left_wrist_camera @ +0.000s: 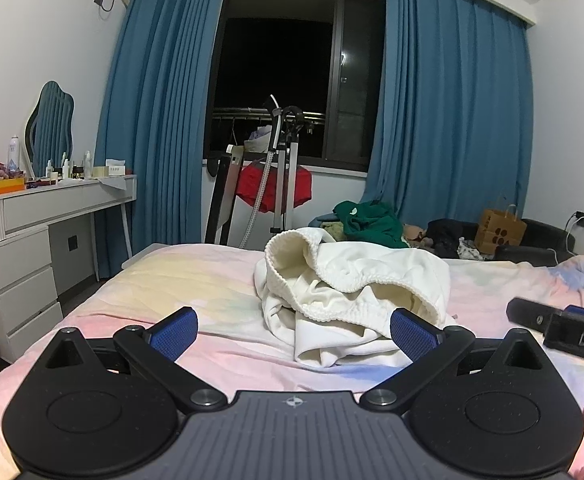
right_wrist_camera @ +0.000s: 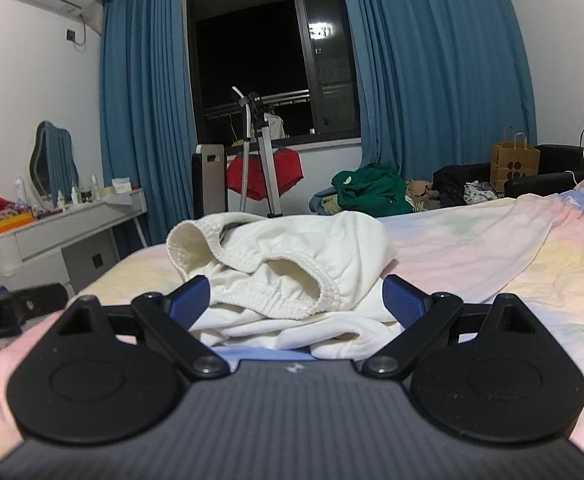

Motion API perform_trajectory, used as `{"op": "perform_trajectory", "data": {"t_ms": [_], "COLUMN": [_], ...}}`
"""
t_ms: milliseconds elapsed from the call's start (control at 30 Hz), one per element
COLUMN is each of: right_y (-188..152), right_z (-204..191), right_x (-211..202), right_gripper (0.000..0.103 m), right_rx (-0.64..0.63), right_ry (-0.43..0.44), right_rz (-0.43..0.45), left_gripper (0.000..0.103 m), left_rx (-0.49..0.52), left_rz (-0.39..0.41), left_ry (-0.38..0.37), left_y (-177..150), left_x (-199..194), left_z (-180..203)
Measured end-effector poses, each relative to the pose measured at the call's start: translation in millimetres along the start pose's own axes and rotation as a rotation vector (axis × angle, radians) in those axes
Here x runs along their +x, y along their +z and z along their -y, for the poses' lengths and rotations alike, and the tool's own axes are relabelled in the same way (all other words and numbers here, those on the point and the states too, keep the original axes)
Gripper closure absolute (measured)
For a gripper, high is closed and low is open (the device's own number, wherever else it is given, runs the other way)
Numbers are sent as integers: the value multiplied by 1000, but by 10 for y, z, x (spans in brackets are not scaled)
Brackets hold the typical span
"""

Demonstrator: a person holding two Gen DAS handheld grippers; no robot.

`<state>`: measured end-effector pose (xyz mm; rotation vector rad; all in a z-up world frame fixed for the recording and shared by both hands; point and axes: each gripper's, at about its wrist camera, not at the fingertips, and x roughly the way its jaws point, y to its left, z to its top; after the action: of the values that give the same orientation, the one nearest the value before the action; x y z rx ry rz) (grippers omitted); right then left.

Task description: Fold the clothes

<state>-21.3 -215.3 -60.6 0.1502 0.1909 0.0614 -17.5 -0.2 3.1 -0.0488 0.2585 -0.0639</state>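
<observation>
My left gripper (left_wrist_camera: 294, 330) has its blue pads spread wide apart and holds nothing; it hovers low over the bed (left_wrist_camera: 195, 280), with the crumpled white garment (left_wrist_camera: 348, 292) just ahead, the right pad overlapping the garment's near edge in view, though I cannot tell if it touches. My right gripper (right_wrist_camera: 298, 300) is likewise spread wide and empty, its pads flanking the near side of the white garment (right_wrist_camera: 283, 264), which fills the gap between them; I cannot tell whether there is contact. In the left wrist view the right gripper (left_wrist_camera: 560, 320) shows at the right edge, just beside the heap. The garment lies bunched, ribbed elastic openings turned up, near the foot edge of the bed, on a pastel pink, yellow and blue sheet. Beyond the foot edge stands a garment steamer (left_wrist_camera: 275, 152) with red cloth (left_wrist_camera: 271, 188) draped on it, before a dark window between blue curtains (left_wrist_camera: 452, 100). A pile of green clothing (right_wrist_camera: 368, 188) sits past the bed's far edge, and a white dressing bench (left_wrist_camera: 51, 204) with bottles stands left
</observation>
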Motion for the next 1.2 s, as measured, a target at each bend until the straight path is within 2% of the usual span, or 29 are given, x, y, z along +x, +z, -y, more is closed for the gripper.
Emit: {"op": "perform_trajectory", "data": {"t_ms": [100,200,333,400,467,567,700,767,867,1000,1200], "right_y": [56,280,714,812,833,628,299,275,330,277,173], "right_z": [-11,-44,-105,-139,-146,-66,115,139,171,245,517], "right_x": [35,130,199,219,229,273,374,395,390,383,556], "right_gripper": [9,9,9,8,8,8,9,9,9,9,9], "right_rx": [25,19,-15,-61,-96,-116,-31,-25,-19,17,139], "right_ry": [12,-4,19,23,30,9,-59,-60,-33,-77,-101], "right_rz": [1,-6,48,85,122,104,-6,-25,-9,9,-38], "left_gripper": [0,0,0,0,0,0,0,0,0,0,0], "left_rx": [9,6,-11,-16,-22,-31,-21,-15,29,76,22], "left_rz": [1,-4,-25,-39,-55,-71,-95,-115,-144,-170,-101], "left_ry": [12,12,-7,-26,-41,-45,-18,-8,12,22,0], "left_y": [-6,-14,-36,-52,-69,-105,-147,-140,-96,38,349], "left_x": [22,40,83,113,148,210,364,516,847,1430,2351], "left_z": [-10,-35,-62,-68,-72,-81,-59,-34,45,87,39]}}
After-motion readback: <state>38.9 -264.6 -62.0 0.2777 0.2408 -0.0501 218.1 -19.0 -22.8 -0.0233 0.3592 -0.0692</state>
